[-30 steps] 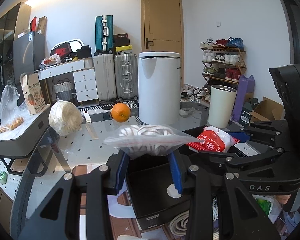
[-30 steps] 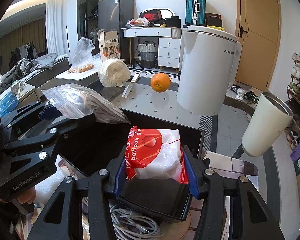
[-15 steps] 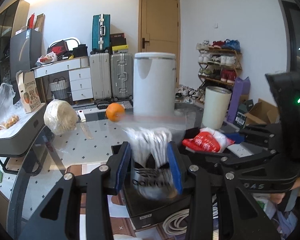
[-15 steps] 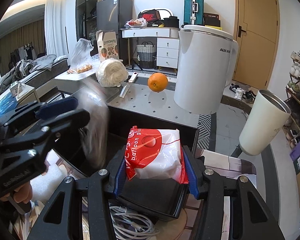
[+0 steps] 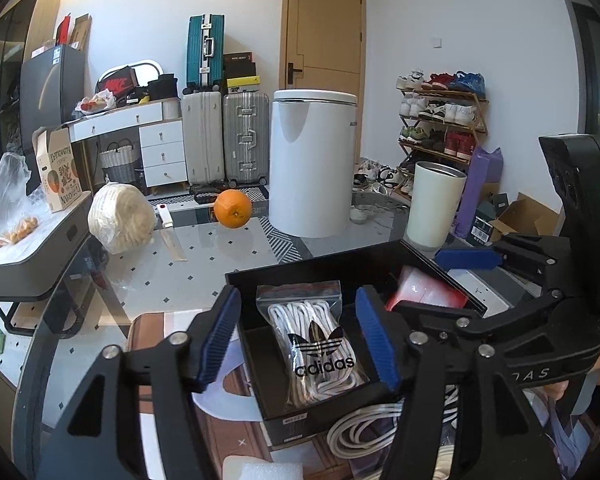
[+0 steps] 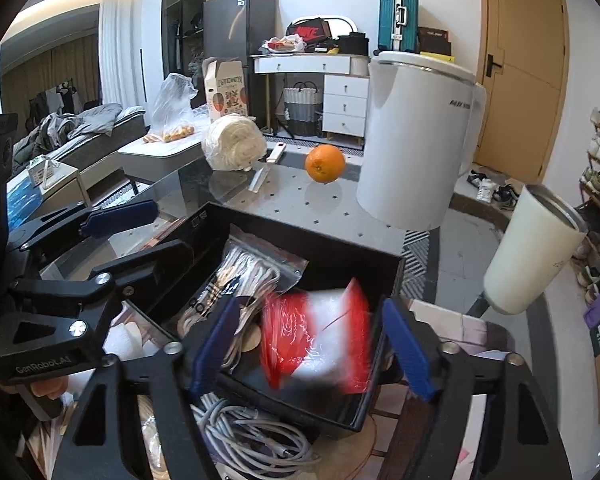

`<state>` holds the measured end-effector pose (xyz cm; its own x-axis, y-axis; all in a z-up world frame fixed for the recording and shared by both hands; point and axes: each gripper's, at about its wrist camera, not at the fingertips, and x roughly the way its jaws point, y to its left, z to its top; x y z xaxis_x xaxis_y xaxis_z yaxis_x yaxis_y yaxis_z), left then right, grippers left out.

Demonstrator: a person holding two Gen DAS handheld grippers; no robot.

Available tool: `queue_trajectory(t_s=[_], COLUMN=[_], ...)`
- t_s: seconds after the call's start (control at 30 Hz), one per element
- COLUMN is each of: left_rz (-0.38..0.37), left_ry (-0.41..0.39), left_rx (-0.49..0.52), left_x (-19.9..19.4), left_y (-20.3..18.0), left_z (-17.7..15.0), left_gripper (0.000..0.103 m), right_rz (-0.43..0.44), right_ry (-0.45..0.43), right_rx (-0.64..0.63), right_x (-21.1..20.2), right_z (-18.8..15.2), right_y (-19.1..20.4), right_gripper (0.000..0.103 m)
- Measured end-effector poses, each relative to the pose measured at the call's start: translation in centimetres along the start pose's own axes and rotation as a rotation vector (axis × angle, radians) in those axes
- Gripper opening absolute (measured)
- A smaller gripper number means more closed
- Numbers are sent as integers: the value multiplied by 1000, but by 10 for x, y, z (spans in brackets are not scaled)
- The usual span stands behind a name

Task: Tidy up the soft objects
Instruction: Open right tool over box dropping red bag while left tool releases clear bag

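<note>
Both bags are light, floppy and slick (pinch them across the bulk, not the film edge), and a second ago you had one clamped in each gripper. Now the left gripper [image 5: 298, 334] has just sprung open over the lace bag [image 5: 314, 344], which lies in the box [image 5: 320, 270] at lower centre. Your right gripper [image 6: 310, 350] has just opened too, and the red bag [image 6: 314, 340] is a blur between its jaws, dropping into the box.

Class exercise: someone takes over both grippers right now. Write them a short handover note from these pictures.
Left gripper: jaws have just been opening, nothing gripped; the bag of white laces lies in the black box.
Right gripper: jaws have just been opening; the red and white packet, blurred, sits between them over the box, apparently released.
Done: both soft packs released into the box.
Left: check that the packet has settled; cords beside the box, if they count.
</note>
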<state>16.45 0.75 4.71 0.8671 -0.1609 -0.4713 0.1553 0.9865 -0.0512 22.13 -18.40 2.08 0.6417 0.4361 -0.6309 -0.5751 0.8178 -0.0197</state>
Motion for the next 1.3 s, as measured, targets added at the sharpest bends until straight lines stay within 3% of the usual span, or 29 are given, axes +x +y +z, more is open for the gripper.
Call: queue_trajectory(t_s=[0.23, 0.3, 0.33, 0.47, 0.87, 1.3], left_rz=[15, 18, 21, 34, 57, 38], left_ry=[-18, -23, -27, -35, -37, 19], left_rx=[-19, -27, -30, -47, -47, -50], left_x=[-11, -15, -17, -27, -61, -84], left_y=[6, 8, 9, 13, 12, 6], left_z=[-2, -3, -4, -5, -17, -45], left_gripper=[85, 99, 101, 103, 103, 103], right_rz=[-9, -4, 0, 6, 13, 8], right_ry=[-13, -18, -24, -38, -81, -41], right_rx=[-2, 8, 13, 27, 70, 130], right_x=[-5, -7, -9, -19, -61, -93], right_z=[1, -1, -2, -5, -26, -62], right_y=[0, 0, -1, 0, 4, 6], right_gripper=[83, 87, 88, 102, 102, 102])
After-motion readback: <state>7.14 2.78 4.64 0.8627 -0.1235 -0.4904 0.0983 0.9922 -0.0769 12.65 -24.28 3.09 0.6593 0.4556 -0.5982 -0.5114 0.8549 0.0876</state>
